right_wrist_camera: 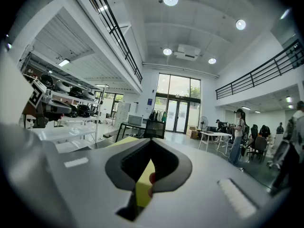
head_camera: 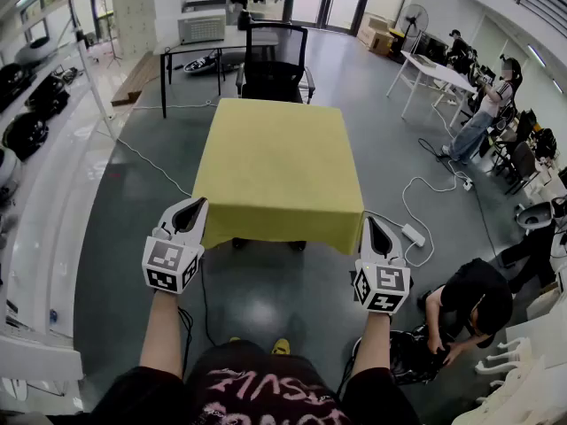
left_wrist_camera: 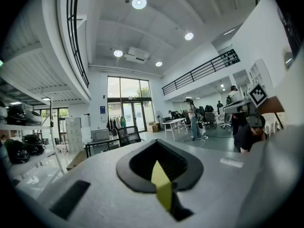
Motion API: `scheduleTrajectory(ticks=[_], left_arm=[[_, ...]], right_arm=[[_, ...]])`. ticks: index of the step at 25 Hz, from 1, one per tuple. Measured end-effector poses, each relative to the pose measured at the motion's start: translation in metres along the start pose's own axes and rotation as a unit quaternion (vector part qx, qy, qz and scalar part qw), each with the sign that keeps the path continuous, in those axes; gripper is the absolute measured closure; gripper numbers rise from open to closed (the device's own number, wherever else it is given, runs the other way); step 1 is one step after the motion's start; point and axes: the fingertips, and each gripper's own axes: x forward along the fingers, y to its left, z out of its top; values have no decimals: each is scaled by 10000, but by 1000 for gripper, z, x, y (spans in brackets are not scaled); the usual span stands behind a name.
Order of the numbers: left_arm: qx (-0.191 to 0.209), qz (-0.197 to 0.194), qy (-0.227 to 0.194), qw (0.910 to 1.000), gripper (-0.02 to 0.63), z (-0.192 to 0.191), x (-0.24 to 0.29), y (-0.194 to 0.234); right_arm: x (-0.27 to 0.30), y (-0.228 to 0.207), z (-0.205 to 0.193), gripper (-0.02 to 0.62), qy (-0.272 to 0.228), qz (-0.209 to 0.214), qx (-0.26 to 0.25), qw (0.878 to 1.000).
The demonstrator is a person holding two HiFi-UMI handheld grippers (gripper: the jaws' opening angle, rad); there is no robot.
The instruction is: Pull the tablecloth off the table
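A yellow tablecloth (head_camera: pixel 279 171) covers a small table in the middle of the head view and hangs over its near edge. My left gripper (head_camera: pixel 197 204) is at the cloth's near left corner and my right gripper (head_camera: pixel 368 222) at its near right corner. In the left gripper view a narrow fold of yellow cloth (left_wrist_camera: pixel 163 186) is pinched between the closed jaws. In the right gripper view a strip of yellow cloth (right_wrist_camera: pixel 141 189) likewise sits clamped in the jaws. Both grippers point nearly level towards the table.
A black office chair (head_camera: pixel 275 65) stands just behind the table. A person (head_camera: pixel 474 304) crouches on the floor to my right. A power strip (head_camera: pixel 414 234) and cables lie right of the table. A dark table (head_camera: pixel 199 47) and a white table (head_camera: pixel 434 71) stand further back.
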Motion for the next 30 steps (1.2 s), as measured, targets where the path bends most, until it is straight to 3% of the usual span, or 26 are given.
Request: scheduleTrajectory(ticks=[18,30], left_arm=[[-47,-14,-43,10000,598,0,-3,10],[-128,-78,-85,9999,598,-18,-23,37]], right_arm=[[0,7,11,583,-153,-89,-3,9998],[-2,46,5,583,-67,-5,-97,9999]])
